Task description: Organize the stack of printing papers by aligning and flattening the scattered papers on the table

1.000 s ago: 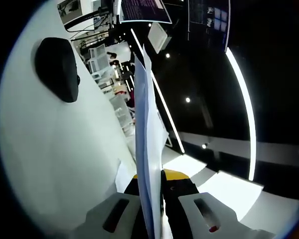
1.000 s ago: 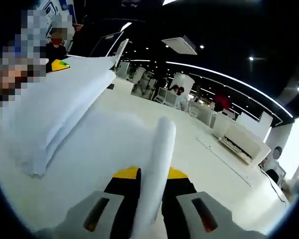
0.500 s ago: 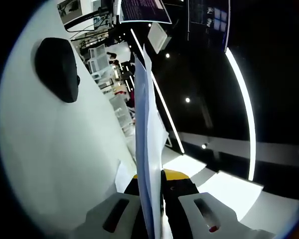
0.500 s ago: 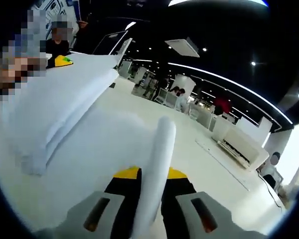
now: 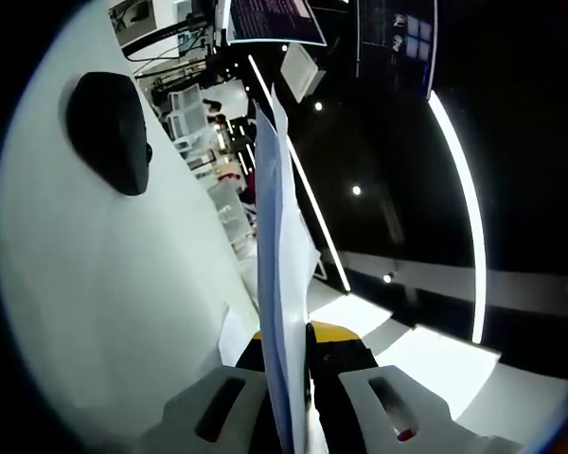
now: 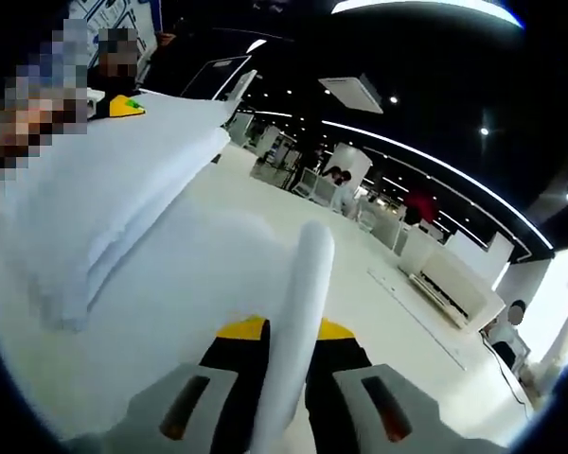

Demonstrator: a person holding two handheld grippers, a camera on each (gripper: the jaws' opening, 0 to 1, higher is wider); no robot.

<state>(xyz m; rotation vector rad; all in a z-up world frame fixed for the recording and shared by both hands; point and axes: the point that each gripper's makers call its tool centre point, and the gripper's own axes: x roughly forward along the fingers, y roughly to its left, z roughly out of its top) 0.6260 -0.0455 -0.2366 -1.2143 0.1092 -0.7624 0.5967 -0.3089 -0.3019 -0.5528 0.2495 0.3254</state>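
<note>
Left gripper view: left gripper (image 5: 289, 397) fingers clamped on the thin white-blue paper stack (image 5: 276, 246), seen edge-on, running from 6 toward 12 o'clock. White table (image 5: 104, 303) at 9, black rounded mouse-like object (image 5: 109, 128) at 10.

Right gripper view: right gripper (image 6: 282, 388) fingers pinched on a curled white sheet edge (image 6: 298, 312); stack body fans out at 10.

Step looks like: stack lifted for squaring. Next: tap edges on the table, lay flat.

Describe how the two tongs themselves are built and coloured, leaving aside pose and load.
The left tongs and right tongs look alike: two pale grey moulded jaws, each with a dark oblong slot, rising from a black body topped by a yellow band. The left pair's slot on one jaw shows a small red mark. No cables or sleeves are visible.
</note>
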